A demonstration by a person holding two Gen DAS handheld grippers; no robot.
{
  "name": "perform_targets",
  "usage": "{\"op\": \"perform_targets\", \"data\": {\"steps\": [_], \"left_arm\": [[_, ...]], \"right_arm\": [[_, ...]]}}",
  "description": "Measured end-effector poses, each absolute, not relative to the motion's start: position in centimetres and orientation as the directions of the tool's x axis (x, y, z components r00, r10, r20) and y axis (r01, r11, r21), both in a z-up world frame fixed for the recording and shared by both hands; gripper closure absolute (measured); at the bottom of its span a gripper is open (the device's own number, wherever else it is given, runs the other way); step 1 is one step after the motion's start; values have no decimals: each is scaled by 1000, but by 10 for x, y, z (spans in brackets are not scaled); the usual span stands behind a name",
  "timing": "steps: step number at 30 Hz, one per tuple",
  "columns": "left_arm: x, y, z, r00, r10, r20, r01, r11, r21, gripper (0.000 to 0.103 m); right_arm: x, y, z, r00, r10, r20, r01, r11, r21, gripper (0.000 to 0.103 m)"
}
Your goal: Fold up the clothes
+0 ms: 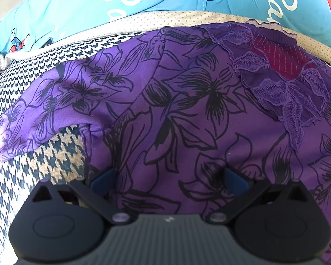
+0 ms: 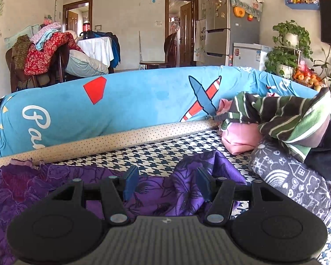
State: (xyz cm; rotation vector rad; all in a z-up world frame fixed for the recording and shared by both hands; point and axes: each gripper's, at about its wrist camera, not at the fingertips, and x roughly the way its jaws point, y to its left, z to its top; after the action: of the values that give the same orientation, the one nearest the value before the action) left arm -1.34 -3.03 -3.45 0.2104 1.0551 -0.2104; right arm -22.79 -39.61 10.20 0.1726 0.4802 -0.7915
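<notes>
A purple top with black flower outlines (image 1: 187, 110) lies spread on the houndstooth sofa seat (image 1: 61, 154), its lace neckline (image 1: 275, 84) at the upper right and one sleeve (image 1: 44, 114) stretched out to the left. My left gripper (image 1: 168, 181) points down at it, open, both blue pads (image 1: 103, 182) set wide apart on the flat cloth. My right gripper (image 2: 167, 183) hovers low over the same top (image 2: 55, 185), open. A raised fold of the purple cloth (image 2: 187, 176) stands between its jaws and leans on the right pad (image 2: 204, 186); the left pad (image 2: 130, 182) is free of it.
The blue printed sofa back (image 2: 121, 110) and a dotted beige bolster (image 2: 112, 139) run behind the seat. A heap of clothes lies at the right: a green striped garment (image 2: 293, 119), a pink one (image 2: 240, 139), a grey patterned one (image 2: 286, 176). A chair piled with clothes (image 2: 44, 53) stands beyond.
</notes>
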Motion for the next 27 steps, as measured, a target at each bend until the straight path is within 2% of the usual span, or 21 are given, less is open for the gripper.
{"op": "perform_targets", "data": {"steps": [2, 4, 10, 19, 27], "left_arm": [[-13, -31, -35, 477, -69, -876, 268, 961, 70, 0], [-13, -31, -35, 476, -69, -877, 267, 961, 69, 0], [-12, -32, -34, 480, -62, -875, 270, 959, 80, 0], [-9, -31, -33, 473, -73, -878, 265, 962, 62, 0], [-5, -33, -33, 475, -80, -876, 257, 965, 52, 0]], "right_arm": [[-224, -392, 102, 607, -651, -456, 714, 699, -49, 39], [-220, -391, 101, 635, -626, -452, 691, 723, -31, 38], [-202, -392, 89, 722, -494, -484, 588, 807, 53, 38], [-164, -399, 49, 755, -356, -551, 451, 892, 41, 38], [-142, -404, 39, 786, -306, -537, 400, 915, 63, 38]]}}
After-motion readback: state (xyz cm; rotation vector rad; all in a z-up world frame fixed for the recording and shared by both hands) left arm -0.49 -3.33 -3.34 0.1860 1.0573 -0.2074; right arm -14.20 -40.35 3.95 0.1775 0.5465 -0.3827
